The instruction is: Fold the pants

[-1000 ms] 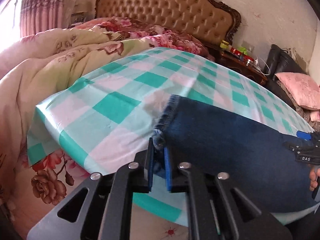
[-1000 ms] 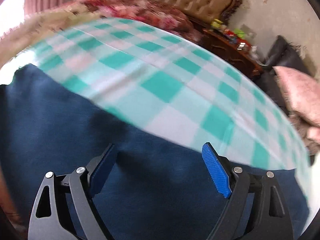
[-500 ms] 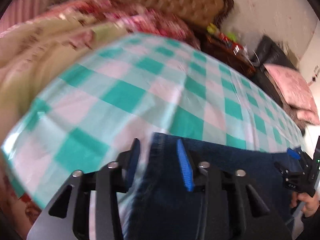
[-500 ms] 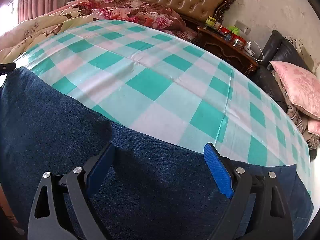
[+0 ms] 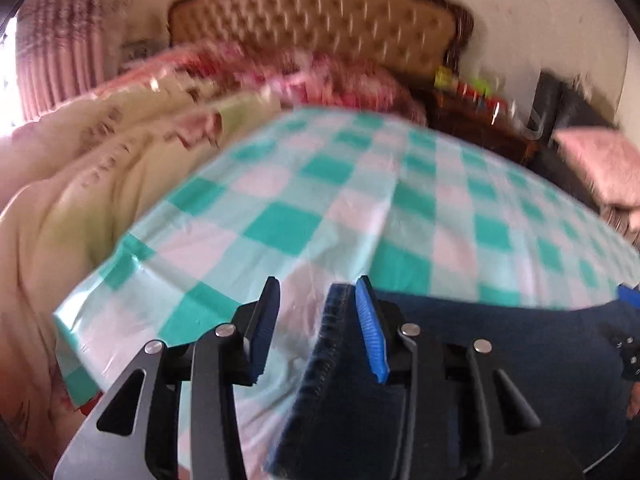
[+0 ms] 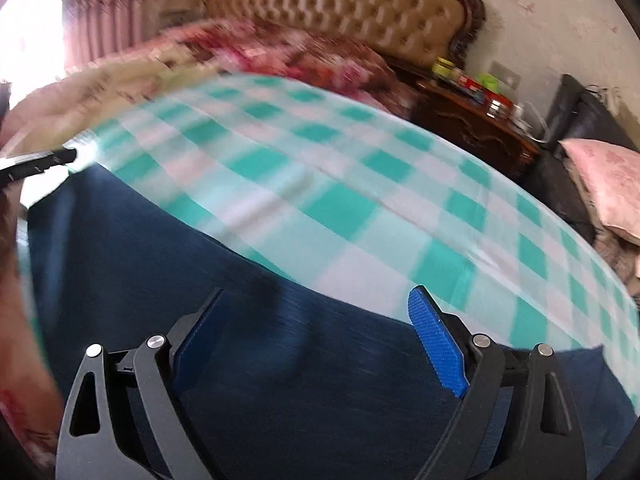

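Dark blue denim pants (image 5: 500, 344) lie folded on the green-and-white checked sheet (image 5: 288, 224) at the bed's near edge. My left gripper (image 5: 318, 282) hovers over their left end with its jaws opening. The thick folded edge (image 5: 334, 320) sits between the pads, close to the right pad (image 5: 370, 332) and well apart from the left one. In the right wrist view the pants (image 6: 168, 264) fill the lower half. My right gripper (image 6: 318, 296) stands wide open above them with nothing pinched. Its blue tip (image 5: 628, 296) shows at the left view's right rim.
A tufted tan headboard (image 6: 360, 8) stands at the far end, with floral quilts (image 5: 120, 148) heaped on the left. On the right are a dark wooden nightstand (image 6: 468, 120) with small bottles and a black seat with a pink cushion (image 6: 604, 184).
My left gripper was shut on the pants' corner; its jaws have parted and it has lifted and shifted. The right gripper stayed wide open and rose a little above the denim.
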